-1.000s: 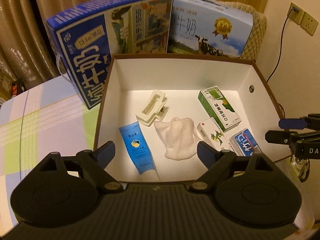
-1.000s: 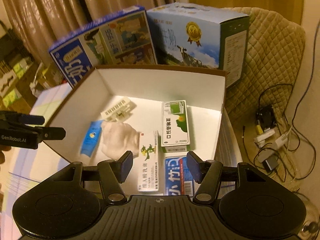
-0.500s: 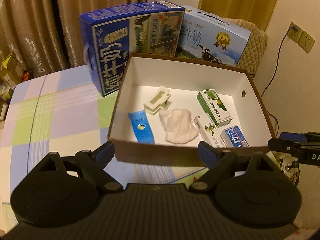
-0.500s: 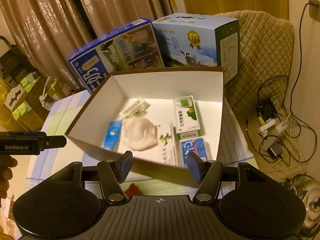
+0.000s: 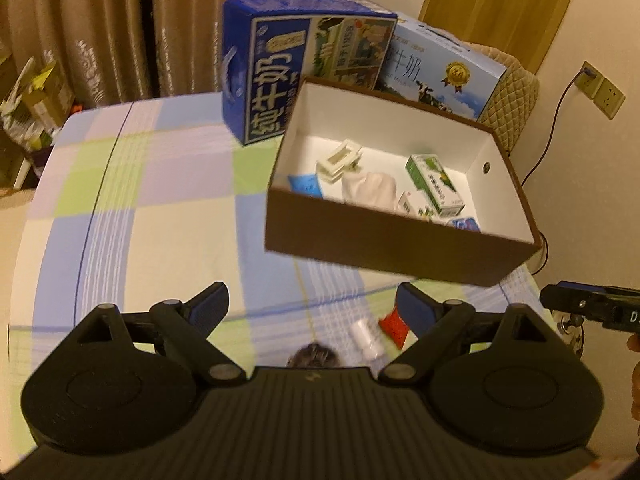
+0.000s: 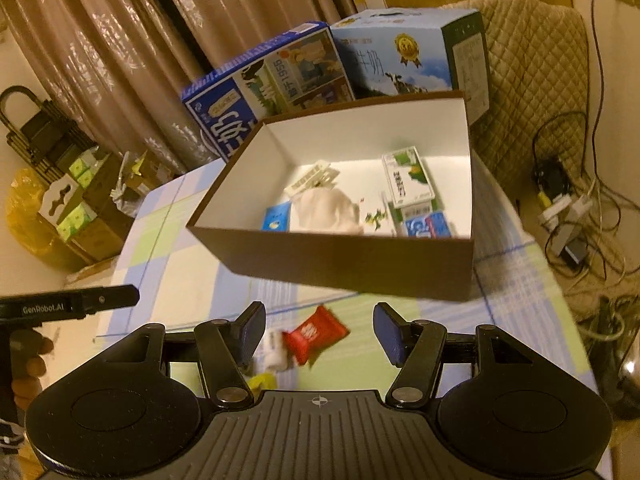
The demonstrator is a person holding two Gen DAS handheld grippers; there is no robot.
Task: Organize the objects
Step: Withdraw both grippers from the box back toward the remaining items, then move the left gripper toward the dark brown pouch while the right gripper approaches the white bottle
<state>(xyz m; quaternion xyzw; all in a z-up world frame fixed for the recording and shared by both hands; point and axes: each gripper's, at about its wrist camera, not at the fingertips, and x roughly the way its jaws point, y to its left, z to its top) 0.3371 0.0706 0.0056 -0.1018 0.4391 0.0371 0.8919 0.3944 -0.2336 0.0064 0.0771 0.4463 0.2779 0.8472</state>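
On the checked tablecloth my left gripper hung with its fingers spread wide, grasping nothing. Farther right sat the brown box — white inside, holding a clip, a white cloth and a green carton. Below its near wall lay a red packet and a small white bottle, between the released fingers of my right gripper.

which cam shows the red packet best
The right wrist view. There the red packet lies whole on the tablecloth between the open fingers, its white print visible. In the left wrist view the red packet is partly hidden behind the left gripper's right finger, so only a blurred red corner shows.
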